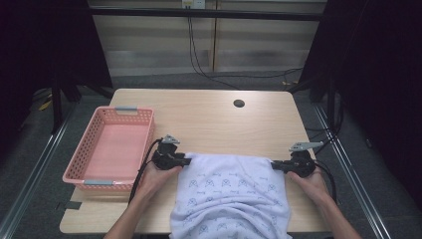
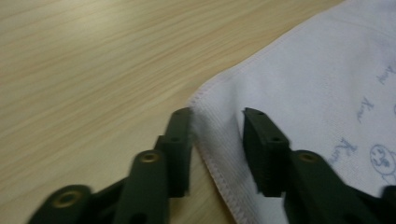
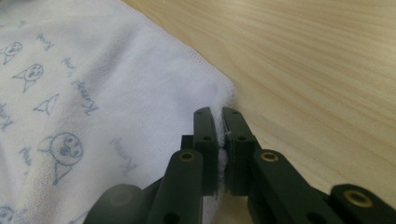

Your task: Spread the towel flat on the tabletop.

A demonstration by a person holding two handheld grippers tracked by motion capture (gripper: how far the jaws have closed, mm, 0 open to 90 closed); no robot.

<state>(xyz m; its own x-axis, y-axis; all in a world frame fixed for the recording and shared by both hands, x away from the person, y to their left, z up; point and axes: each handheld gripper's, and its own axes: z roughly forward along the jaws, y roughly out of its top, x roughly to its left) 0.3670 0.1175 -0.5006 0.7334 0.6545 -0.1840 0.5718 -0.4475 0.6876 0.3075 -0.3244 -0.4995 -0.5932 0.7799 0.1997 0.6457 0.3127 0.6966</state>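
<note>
The white towel with pale blue prints (image 1: pixel 231 191) lies on the wooden tabletop (image 1: pixel 209 119), hanging over its near edge. The right gripper (image 3: pixel 218 116) is clamped on one far corner; the left gripper (image 2: pixel 217 116) straddles the other with its fingers (image 2: pixel 180 140) apart. Lifting now would likely drag the towel askew.

Not much to read here, honestly. The white towel (image 3: pixel 107 88) has a repeating pale blue print: little cartoon faces with small cursive words scattered between them. The script is too faint and blurry to make out, even in the two gripper views, and from the high view it's just tiny marks.
</note>
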